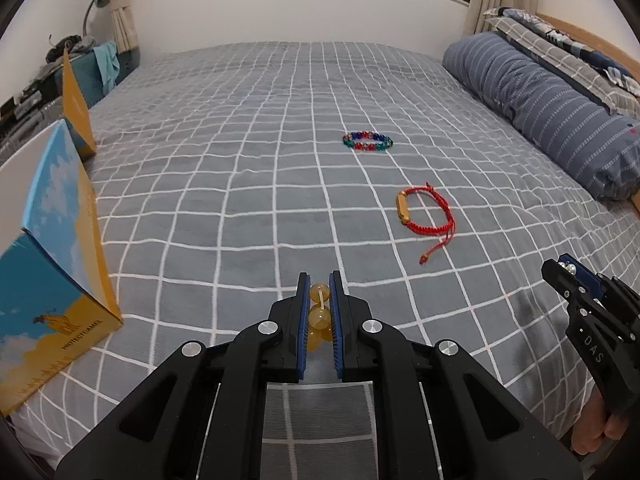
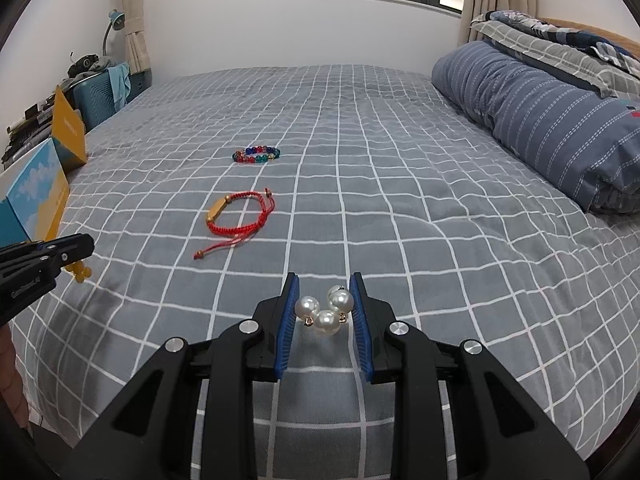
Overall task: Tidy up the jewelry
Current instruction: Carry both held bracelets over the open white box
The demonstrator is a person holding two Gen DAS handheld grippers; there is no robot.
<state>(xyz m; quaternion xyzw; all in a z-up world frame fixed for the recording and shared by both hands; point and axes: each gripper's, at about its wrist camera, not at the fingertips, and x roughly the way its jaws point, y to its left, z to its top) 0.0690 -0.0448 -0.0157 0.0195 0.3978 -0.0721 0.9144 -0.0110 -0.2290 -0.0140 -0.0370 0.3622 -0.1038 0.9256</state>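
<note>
two bracelets held — amber beads [image 1: 320,312] in left gripper [image 1: 320,284], pearls [image 2: 326,310] in right gripper [image 2: 325,286].

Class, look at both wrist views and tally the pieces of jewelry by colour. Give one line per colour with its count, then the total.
Amber bead piece, in the left gripper: 1
White pearl piece, in the right gripper: 1
Red cord bracelet, lying on the bed: 1
Multicoloured bead bracelet, lying on the bed: 1
Total: 4

bedspread [image 1: 240,184] grey, white grid | corded bracelet [image 1: 426,216] red | beads [image 1: 319,316] amber | pearls [image 2: 326,312] white
</note>
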